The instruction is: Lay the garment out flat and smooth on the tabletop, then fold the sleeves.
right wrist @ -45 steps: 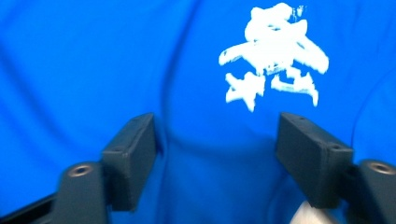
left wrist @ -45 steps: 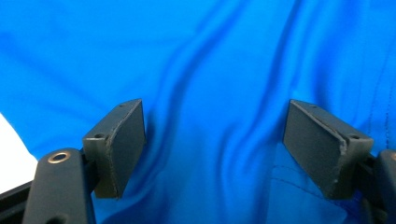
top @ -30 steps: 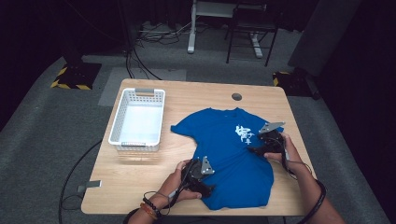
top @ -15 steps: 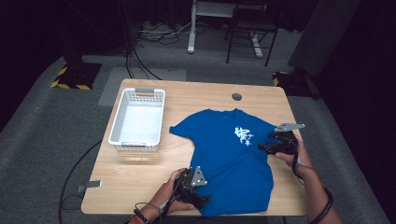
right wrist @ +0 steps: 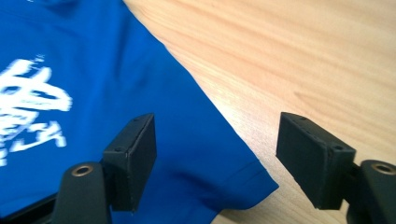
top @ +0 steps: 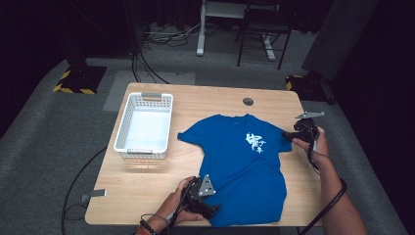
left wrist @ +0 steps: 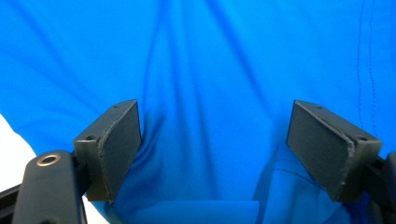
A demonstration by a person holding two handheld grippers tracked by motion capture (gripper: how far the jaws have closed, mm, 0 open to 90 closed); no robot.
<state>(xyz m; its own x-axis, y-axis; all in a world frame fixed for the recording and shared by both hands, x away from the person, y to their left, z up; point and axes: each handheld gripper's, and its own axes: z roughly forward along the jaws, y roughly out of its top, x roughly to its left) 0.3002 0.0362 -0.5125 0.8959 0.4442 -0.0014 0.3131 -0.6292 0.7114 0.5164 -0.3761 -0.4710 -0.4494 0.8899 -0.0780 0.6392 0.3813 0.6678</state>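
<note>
Grippers [top: 208, 211] [top: 289, 133] open-jawed at blue shirt's [top: 240, 166] hem and sleeve.

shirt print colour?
White print on the blue shirt; clearest in the high view.

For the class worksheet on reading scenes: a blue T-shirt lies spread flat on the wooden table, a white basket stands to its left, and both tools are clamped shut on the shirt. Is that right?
Not quite. The blue T-shirt does lie flat on the table with the white basket to its left, but both tools are open: the left gripper view shows the left tool with jaws wide apart over the cloth, and the right gripper view shows the right tool likewise at the sleeve.
</note>
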